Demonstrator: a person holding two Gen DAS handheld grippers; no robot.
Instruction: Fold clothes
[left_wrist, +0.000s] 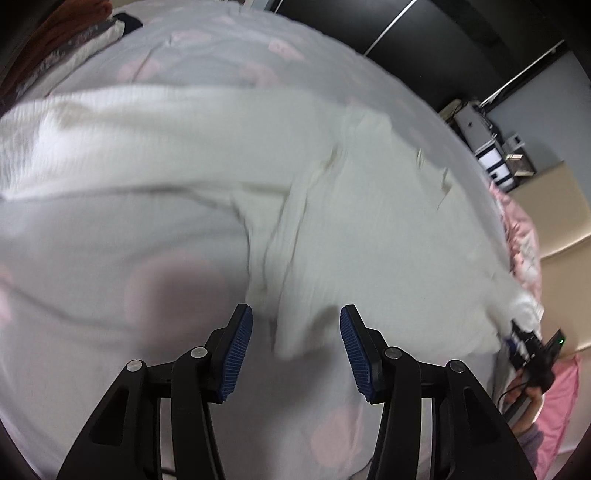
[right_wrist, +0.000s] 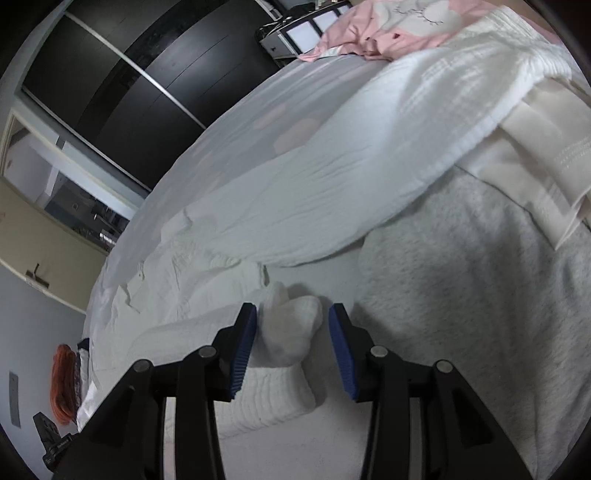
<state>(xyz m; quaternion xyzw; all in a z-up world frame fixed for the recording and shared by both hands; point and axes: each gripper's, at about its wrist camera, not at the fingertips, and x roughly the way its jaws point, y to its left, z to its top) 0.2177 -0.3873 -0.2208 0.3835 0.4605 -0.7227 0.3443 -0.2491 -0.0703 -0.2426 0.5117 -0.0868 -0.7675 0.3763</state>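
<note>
So the white garment (left_wrist: 332, 206) is spread across the bed (left_wrist: 92, 280), long axis running left to right, and both hands sit at its near edge. Left gripper (left_wrist: 295, 350) has its jaws apart with a loose fold of the cloth lying between them — nothing pinched. Right gripper (right_wrist: 291, 347) is also apart, and the ribbed cuff (right_wrist: 284, 332) pokes up right between its pads, brushing the left one. I'd say the right hand is better lined up — it only needs to close.
</note>
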